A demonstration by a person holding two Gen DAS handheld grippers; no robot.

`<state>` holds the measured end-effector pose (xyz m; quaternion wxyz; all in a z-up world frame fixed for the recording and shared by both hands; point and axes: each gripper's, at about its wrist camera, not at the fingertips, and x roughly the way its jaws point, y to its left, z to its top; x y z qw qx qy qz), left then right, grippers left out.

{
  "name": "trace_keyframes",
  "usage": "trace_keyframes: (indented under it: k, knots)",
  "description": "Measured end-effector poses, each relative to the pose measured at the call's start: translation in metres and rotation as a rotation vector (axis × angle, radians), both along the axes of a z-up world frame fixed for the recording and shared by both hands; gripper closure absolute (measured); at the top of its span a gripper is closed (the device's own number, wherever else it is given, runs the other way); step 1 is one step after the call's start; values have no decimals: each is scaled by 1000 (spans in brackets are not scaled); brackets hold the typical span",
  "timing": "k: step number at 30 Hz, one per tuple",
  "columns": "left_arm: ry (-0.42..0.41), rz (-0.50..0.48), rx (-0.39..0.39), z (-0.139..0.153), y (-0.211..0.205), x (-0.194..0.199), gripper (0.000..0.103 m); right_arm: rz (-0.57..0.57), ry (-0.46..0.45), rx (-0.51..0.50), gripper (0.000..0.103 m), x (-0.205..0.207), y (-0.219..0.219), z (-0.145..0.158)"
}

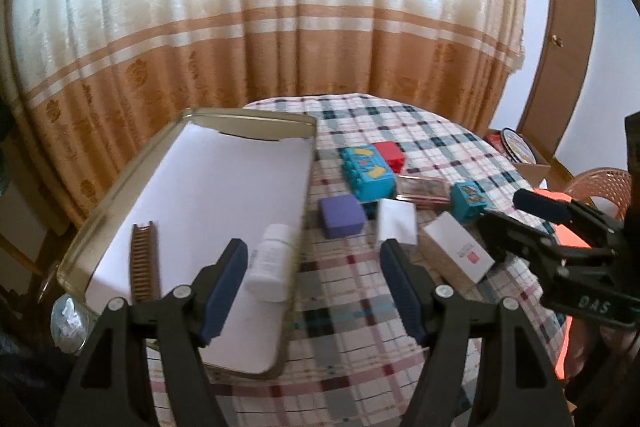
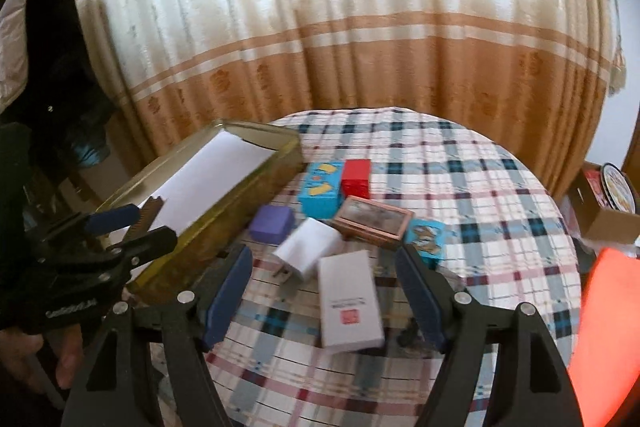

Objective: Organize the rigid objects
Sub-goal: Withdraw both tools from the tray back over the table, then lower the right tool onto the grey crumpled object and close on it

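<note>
Tin tray, its near corner hidden behind the left gripper, holds a white bottle and a comb; both grippers, right gripper included, gape wide, empty.

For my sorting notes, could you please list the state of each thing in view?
Tin tray: paper-lined, holding two items.
White bottle: lying in the tray.
Comb: lying in the tray.
White charger: on the tablecloth, outside the tray.
White box: lying flat, outside the tray.
Left gripper: open, empty.
Right gripper: open, empty.
</note>
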<state>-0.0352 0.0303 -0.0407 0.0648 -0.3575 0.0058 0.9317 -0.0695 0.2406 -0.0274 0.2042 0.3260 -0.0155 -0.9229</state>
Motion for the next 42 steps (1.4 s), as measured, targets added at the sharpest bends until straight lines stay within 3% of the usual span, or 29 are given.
trace_keyframes:
  k: [14,32,38,42]
  knots:
    - [-32,-74,10,-9,30,1,34,-126,-51,-9,27,-2,45,-18]
    - [-93,-136,-6,-25,52,-9,29,-193,-125,8,27,-16,60,-41]
    - [-106,-140,-18,-29,57,-12,25,-209,-163,5,27,-20,62,-52]
    - [-100,-134,-19,-30,56,-12,7,-211,-166,5,27,-22,62,-53]
